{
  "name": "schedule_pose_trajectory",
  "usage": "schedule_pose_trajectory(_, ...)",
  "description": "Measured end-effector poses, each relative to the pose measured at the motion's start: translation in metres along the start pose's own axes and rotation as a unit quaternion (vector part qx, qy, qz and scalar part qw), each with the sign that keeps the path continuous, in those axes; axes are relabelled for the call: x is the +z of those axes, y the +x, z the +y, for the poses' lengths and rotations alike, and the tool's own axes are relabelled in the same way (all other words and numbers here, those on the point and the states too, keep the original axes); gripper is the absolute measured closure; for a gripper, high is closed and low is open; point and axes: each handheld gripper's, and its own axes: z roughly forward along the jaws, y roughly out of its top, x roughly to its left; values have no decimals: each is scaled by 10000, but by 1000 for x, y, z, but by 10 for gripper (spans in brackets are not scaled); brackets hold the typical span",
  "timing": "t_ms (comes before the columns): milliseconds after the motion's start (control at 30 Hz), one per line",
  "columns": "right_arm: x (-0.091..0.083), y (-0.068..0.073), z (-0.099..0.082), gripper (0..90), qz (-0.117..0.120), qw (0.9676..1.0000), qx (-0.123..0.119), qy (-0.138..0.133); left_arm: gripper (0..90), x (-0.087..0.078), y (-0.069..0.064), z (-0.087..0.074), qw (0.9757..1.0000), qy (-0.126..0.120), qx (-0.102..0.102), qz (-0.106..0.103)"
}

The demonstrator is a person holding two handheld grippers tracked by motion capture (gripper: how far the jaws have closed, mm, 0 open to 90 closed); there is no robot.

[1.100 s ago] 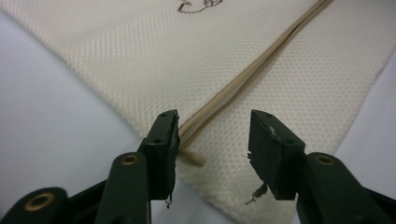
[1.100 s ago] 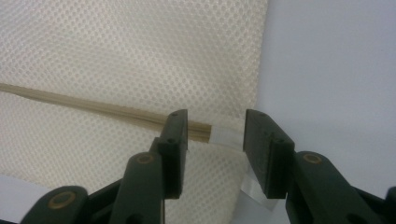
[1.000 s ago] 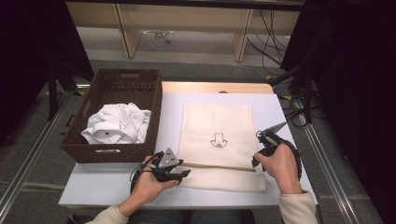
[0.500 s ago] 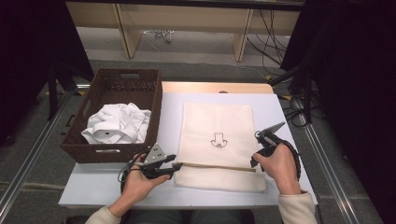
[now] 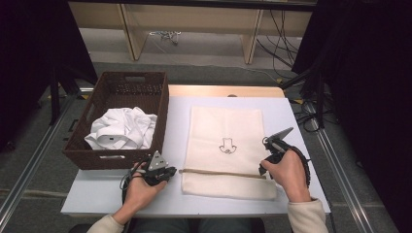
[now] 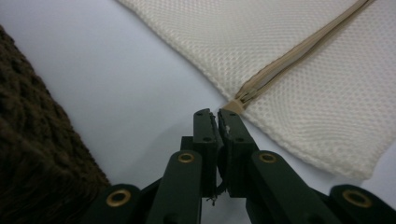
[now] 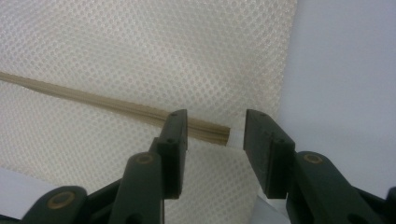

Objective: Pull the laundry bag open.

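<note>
Mesh Laundry Bag Between Two Hand-Held Grippers

Cream mesh laundry bag point(image 5: 227, 150) lies flat on the white surface point(image 5: 296, 116), lengthwise from 12 to 6 o'clock in the high view, with a small black emblem point(image 5: 227, 146) near its middle. A tan zipper point(image 5: 221, 172) crosses the bag's near end from 9 to 3 o'clock. The left hand-held gripper point(image 5: 171, 173) sits at the bag's 9 o'clock edge; its jaws have just been closing and now stand together, tips just beside the zipper's end point(image 6: 233, 103), with nothing visibly pinched between them in the left gripper view. The right hand-held gripper point(image 5: 262, 171) rests at the zipper's 3 o'clock end. In the right gripper view its jaws stand apart, straddling the zipper's end point(image 7: 212, 130) without pressing on it. At 9 o'clock of the bag stands a dark brown wicker basket point(image 5: 160, 104) holding crumpled white shirts point(image 5: 124, 128); it is just beside the bag, not touching it. A person's hands point(image 5: 286, 174) in cream sleeves hold both tools.
</note>
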Motion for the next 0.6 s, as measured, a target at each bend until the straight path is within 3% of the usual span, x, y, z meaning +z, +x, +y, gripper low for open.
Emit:
schedule_pose_trajectory(133, 0, 4, 0, 607, 17, 9999, 163, -48, 783, -4, -4, 1, 9998, -172, -21, -95)
schedule_pose_trajectory(167, 0, 5, 1, 594, 1, 9999, -60, -91, 759, -6, -8, 1, 9995, -279, 30, -107)
schedule_pose_trajectory(200, -1, 9, 1, 587, 52, 9998, -97, -152, 735, -7, -11, 0, 9992, -381, -34, -135)
schedule_pose_trajectory(300, 0, 19, 3, 564, 108, 9989, -373, -265, 677, -10, -14, -1, 9985, -513, 66, -163)
schedule_pose_trajectory(333, 0, 23, 4, 553, 146, 9984, -458, -294, 654, -10, -17, -2, 9979, -629, -10, -167)
schedule_pose_trajectory(367, 1, 26, 5, 537, 166, 9968, -685, -390, 629, -11, -17, -2, 9979, -628, 59, -144)
schedule_pose_trajectory(400, 2, 33, 6, 525, 178, 9976, -571, -359, 604, -10, -18, -2, 9977, -652, -1, -187)
schedule_pose_trajectory(433, 5, 33, 8, 518, 182, 9943, -912, -529, 580, -11, -17, -2, 9976, -666, 115, -161)
schedule_pose_trajectory(467, 6, 37, 9, 512, 216, 9942, -914, -527, 557, -10, -19, -2, 9976, -678, -22, -171)
schedule_pose_trajectory(500, 7, 41, 10, 503, 229, 9937, -975, -501, 536, -10, -19, -2, 9974, -696, -23, -168)
schedule_pose_trajectory(533, 10, 42, 12, 492, 218, 9901, -1229, -639, 515, -10, -19, -2, 9973, -710, -12, -180)
schedule_pose_trajectory(600, 11, 50, 14, 472, 189, 9916, -1126, -608, 464, -12, -18, 0, 9969, -782, 82, -104)
